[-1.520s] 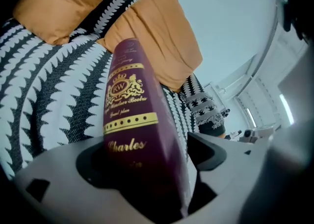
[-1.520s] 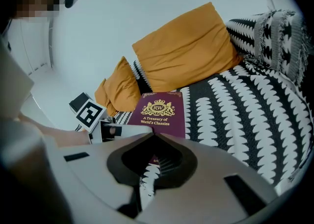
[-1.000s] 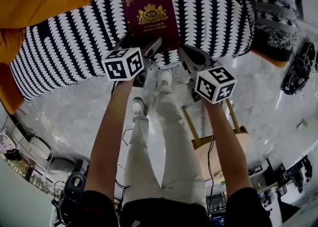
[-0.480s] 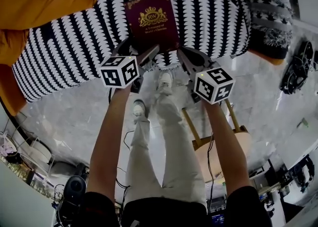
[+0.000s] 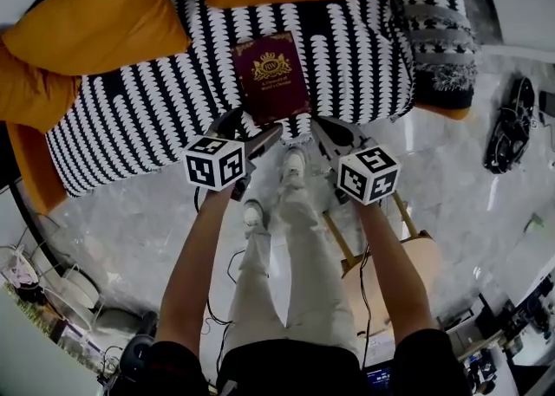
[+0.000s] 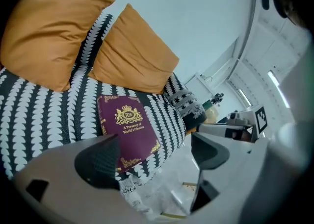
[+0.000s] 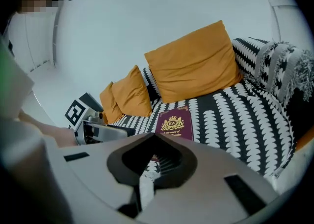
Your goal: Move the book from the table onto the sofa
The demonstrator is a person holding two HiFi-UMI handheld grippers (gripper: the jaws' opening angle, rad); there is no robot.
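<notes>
- Head view: book (image 5: 270,78) lies flat, cover up, on the sofa (image 5: 364,48) seat. Its near edge is close to the seat's front edge, about midway along. Cushions (image 5: 104,26) sit behind it, apart from it. Left tongs (image 5: 251,130) and right tongs (image 5: 328,132) hang just off the front edge, neither touching the book.
- Left gripper view: jaws stand wide apart, having just closed a little, with nothing between them. The book (image 6: 127,125) lies beyond the pads.
- Right gripper view: jaws are pressed together and empty, with the book (image 7: 172,122) ahead on the seat.
- Judgement: placement looks done; what remains is getting clear.
  - Draw both tongs straight away from the front edge so no jaw clips the book's near corner.
  - Margin at the front edge looks slim. If the book overhangs, nudge it deeper with the closed right tongs.
</notes>
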